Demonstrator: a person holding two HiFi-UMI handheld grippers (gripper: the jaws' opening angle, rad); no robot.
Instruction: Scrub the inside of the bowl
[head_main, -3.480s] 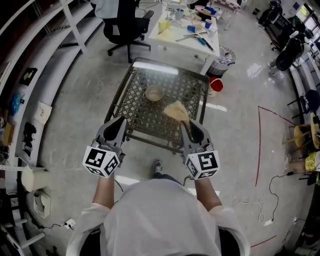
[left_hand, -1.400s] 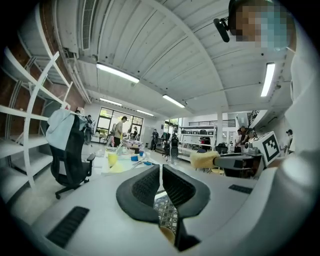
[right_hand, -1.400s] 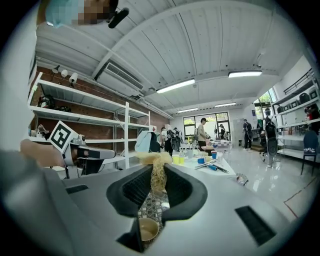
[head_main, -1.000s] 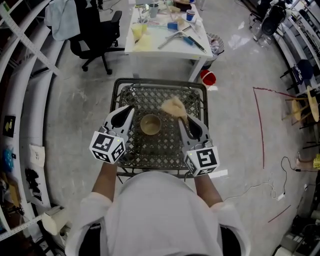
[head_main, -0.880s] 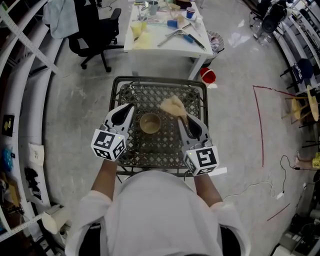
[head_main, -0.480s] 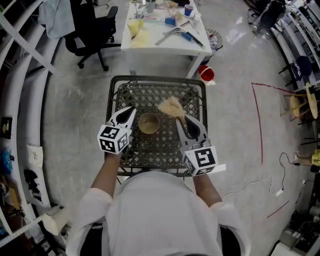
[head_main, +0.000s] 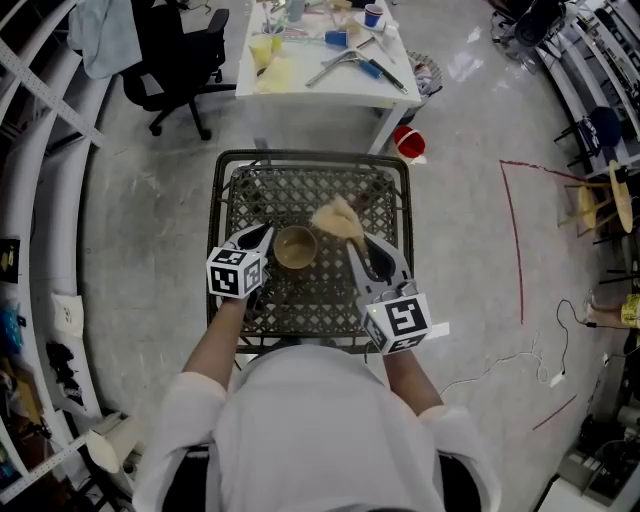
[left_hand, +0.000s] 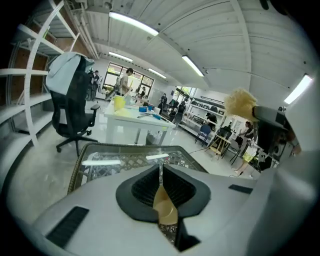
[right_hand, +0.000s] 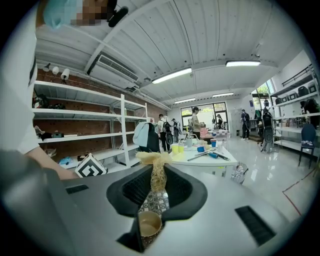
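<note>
A small tan bowl (head_main: 296, 248) stands on the metal lattice table (head_main: 312, 157). My left gripper (head_main: 265, 233) is low at the bowl's left rim with its jaws shut. In the left gripper view the left gripper (left_hand: 160, 172) shows the bowl (left_hand: 165, 210) just below its closed jaws; I cannot tell if they touch. My right gripper (head_main: 352, 243) is shut on a straw-coloured fibre scrubber (head_main: 337, 220), which hangs over the bowl's right rim. In the right gripper view the scrubber (right_hand: 156, 161) sticks up between the jaws and the bowl (right_hand: 149, 224) lies below them.
A white table (head_main: 315, 75) with cups and tools stands beyond the lattice table. A black office chair (head_main: 170, 55) is at its left and a red bucket (head_main: 408, 143) at its right. Shelving runs along the left wall. People stand far off.
My left gripper has sunk towards the table and closed in on the bowl's left rim, still shut. The right gripper has stayed over the bowl's right side with the scrubber.
</note>
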